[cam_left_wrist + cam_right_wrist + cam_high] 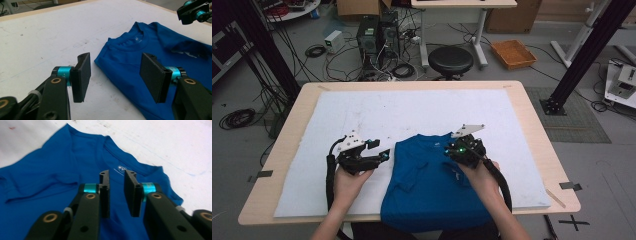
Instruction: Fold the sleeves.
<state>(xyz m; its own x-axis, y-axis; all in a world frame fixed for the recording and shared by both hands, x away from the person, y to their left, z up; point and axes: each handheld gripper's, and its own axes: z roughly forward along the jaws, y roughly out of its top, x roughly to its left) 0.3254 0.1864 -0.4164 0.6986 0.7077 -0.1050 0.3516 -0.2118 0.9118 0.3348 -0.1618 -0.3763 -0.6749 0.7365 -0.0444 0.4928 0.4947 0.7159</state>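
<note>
Both forearms came in from the table's near edge, either side of the blue T-shirt (432, 185). Left gripper (379, 151) sat just off the shirt's left edge, pointed toward it, jaws spread wide with nothing between them. Right gripper (460, 148) hovered over the shirt's right shoulder, jaws a narrow gap apart, holding no cloth. Shirt lay folded, collar (132, 43) away from the person, hem overhanging the near edge. Beyond the collar, the white mat (412, 107) lay bare.
</note>
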